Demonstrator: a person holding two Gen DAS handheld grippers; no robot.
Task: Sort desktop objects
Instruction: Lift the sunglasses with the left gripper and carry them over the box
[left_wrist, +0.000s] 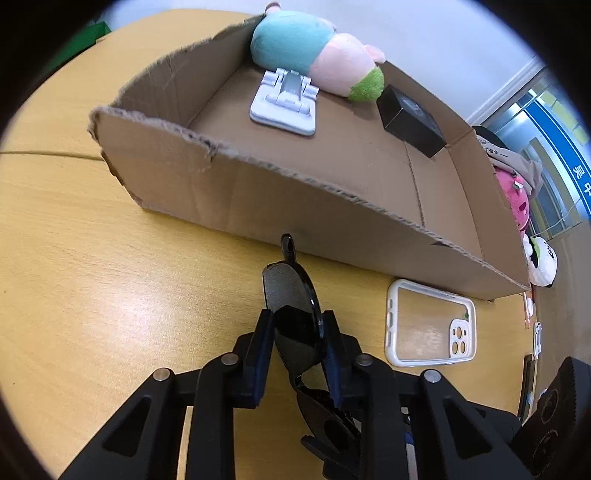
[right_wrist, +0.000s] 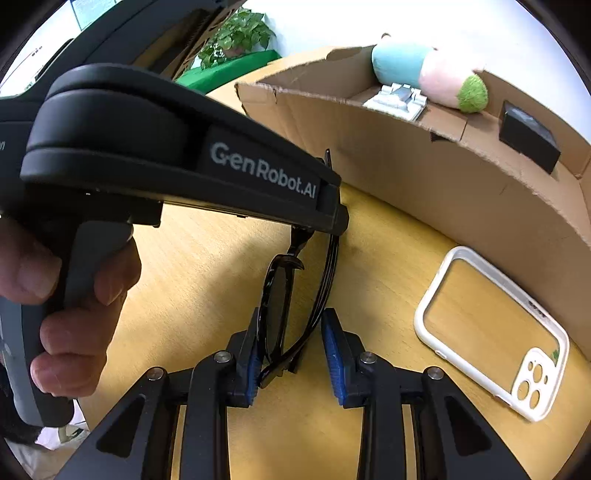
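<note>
Black sunglasses (left_wrist: 295, 321) sit between the pads of my left gripper (left_wrist: 297, 325), which is shut on one lens above the wooden table (left_wrist: 92, 295). In the right wrist view the same sunglasses (right_wrist: 277, 306) lie between the fingers of my right gripper (right_wrist: 291, 332), which is open around the other lens and folded temples. The left gripper's body (right_wrist: 184, 155) fills the upper left there. A cardboard box (left_wrist: 258, 192) stands just beyond, holding a plush toy (left_wrist: 317, 51), a white phone stand (left_wrist: 284, 103) and a small black box (left_wrist: 410, 122).
A white phone case (left_wrist: 430, 325) lies on the table right of the sunglasses, close to the box wall; it also shows in the right wrist view (right_wrist: 491, 328). More plush toys (left_wrist: 517, 199) sit beyond the box's right end. A potted plant (right_wrist: 236, 37) stands behind.
</note>
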